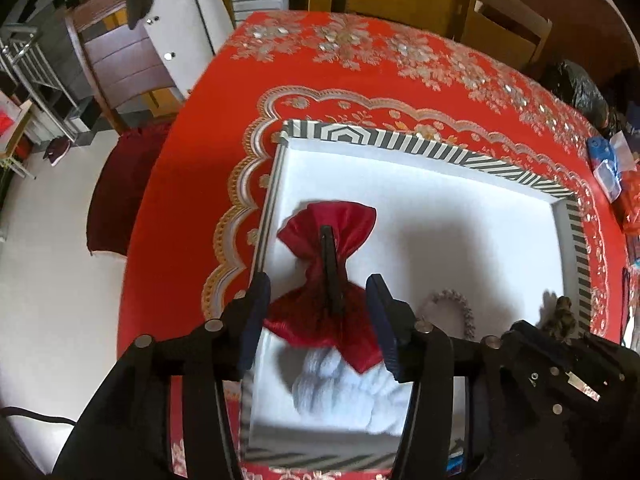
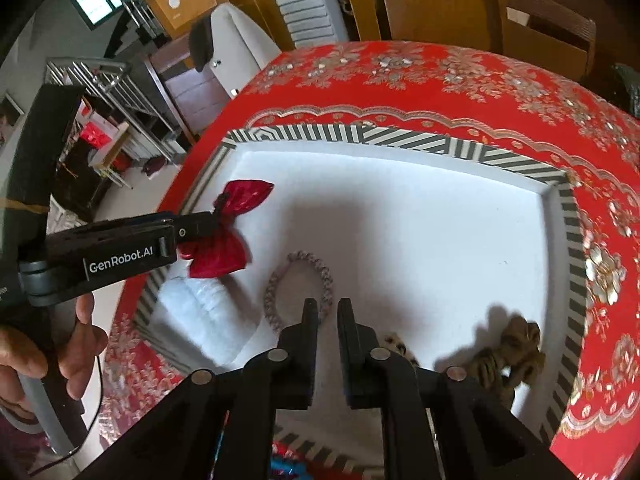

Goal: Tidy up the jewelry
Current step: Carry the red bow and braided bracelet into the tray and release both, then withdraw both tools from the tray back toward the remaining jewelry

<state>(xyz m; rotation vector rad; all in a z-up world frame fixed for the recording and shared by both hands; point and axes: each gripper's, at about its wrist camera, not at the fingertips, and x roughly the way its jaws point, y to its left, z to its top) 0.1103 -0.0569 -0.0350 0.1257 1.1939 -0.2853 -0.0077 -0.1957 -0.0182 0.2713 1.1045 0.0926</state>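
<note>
Worktop (image 1: 168, 216) is covered by a red cloth with silver and gold floral embroidery. On it sits a shallow square tray (image 1: 400, 142) with a black-and-white striped rim and a white lining.

Left hand-held gripper (image 2: 218, 206): seen from the right wrist view, its fingers are pressed together on the centre knot of a shiny red satin bow (image 2: 224, 240). The bow hangs at the fingertips above the tray's left side, beside the left rim. In the left wrist view the wide dark blue-padded fingers in the foreground are the same gripper's linkage, with a thin black piece crossing the bow's middle; I cannot tell more from that view.

Right hand-held gripper (image 2: 328, 310): fingers are slightly apart and grip nothing. The tips hover just over the near edge of a silver-pink chain-link bracelet (image 2: 298, 284), which lies flat on the white lining near the tray's centre-left.

A white fluffy pad (image 2: 200, 312) lies in the tray's near-left corner, below the bow. A brown-and-tan patterned fabric scrunchie (image 2: 508, 354) rests in the near-right part of the tray. A small spotted item (image 2: 394, 344) shows beside the right finger, partly hidden.
</note>
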